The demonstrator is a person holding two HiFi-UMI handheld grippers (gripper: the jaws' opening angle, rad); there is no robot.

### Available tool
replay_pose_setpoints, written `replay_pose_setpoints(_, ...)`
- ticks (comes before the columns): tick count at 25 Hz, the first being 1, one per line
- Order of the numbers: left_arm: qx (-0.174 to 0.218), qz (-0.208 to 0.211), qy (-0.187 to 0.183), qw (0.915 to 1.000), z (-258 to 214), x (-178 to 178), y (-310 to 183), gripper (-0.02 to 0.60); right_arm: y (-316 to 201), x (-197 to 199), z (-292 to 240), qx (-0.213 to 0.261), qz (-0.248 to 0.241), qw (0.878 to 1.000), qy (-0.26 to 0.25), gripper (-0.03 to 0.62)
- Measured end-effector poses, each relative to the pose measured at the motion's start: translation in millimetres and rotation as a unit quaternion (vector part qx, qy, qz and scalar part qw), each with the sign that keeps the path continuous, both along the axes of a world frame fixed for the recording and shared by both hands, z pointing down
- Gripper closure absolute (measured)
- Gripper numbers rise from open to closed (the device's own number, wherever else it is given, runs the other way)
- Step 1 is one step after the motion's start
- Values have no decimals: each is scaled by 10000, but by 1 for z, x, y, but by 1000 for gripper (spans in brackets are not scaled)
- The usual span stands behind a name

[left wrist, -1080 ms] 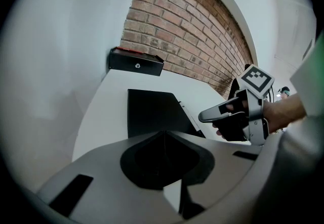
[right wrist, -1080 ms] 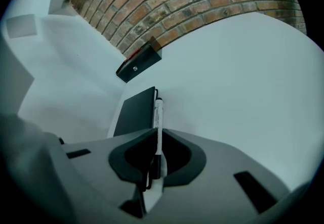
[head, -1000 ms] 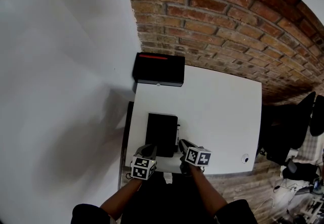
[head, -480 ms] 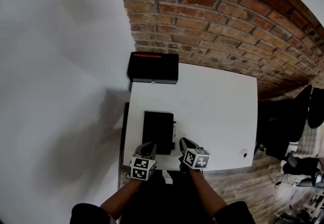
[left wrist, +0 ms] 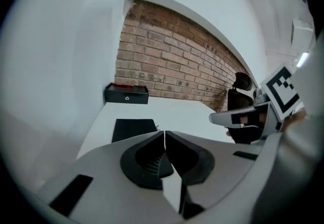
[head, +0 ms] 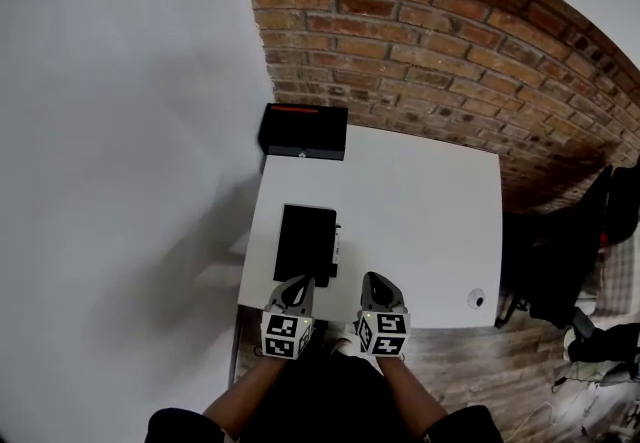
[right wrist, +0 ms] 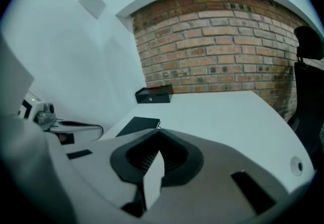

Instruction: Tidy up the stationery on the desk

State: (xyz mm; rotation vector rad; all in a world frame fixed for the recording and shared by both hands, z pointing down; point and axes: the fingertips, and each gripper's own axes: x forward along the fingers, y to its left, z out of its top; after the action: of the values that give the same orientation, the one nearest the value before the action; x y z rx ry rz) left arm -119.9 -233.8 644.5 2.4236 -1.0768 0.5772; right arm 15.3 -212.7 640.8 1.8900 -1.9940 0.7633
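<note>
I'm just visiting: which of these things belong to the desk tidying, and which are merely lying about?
Part of the job:
- black notebook
- black box, possibly for storage
- left gripper and right gripper, fingers together, both empty

Just there:
- desk
- round grommet in the desk
- brick wall
- office chair

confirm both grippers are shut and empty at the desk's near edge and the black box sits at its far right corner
Not quite: the black box sits at the desk's far left corner, by the white wall, as the head view shows. The left gripper and right gripper are indeed shut and empty at the near edge.
</note>
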Motion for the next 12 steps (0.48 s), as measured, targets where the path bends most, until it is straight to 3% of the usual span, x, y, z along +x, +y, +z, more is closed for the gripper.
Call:
replay_pose_setpoints(7,499,-284,310,9979,-59,8,67,561,72,8,-69,892,-111,9955,317,572)
replay_pose_setpoints(12,832,-152,213,9962,-86,15,116,561,129,18,-91,1055,-55,9938,345,572)
